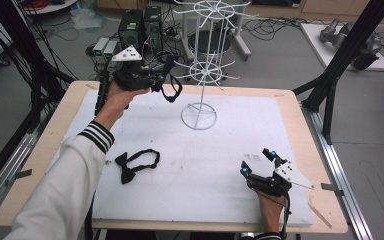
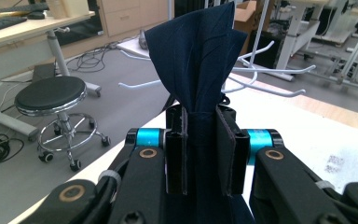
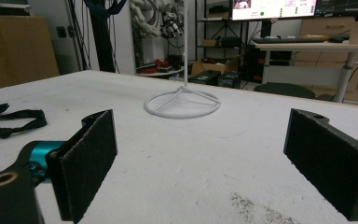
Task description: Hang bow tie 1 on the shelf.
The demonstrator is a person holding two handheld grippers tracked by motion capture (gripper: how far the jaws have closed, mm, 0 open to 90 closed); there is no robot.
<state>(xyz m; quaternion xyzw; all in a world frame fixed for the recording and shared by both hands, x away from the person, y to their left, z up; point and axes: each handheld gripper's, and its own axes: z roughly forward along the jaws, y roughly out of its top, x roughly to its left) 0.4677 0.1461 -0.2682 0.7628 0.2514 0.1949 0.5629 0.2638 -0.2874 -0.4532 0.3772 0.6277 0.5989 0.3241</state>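
Two bow ties in all. One navy bow tie is pinched between the jaws of the left gripper — its strap loop dangles below them, near the hooks of the one white wire rack. The other bow tie lies flat on the tabletop, well left of the right gripper, whose jaws stand spread and hold nothing.

Even, diffuse overhead room light; white mat bright, shadows soft and faint. High view slightly soft, low detail. Gripper views sharp near, far background mildly blurred.
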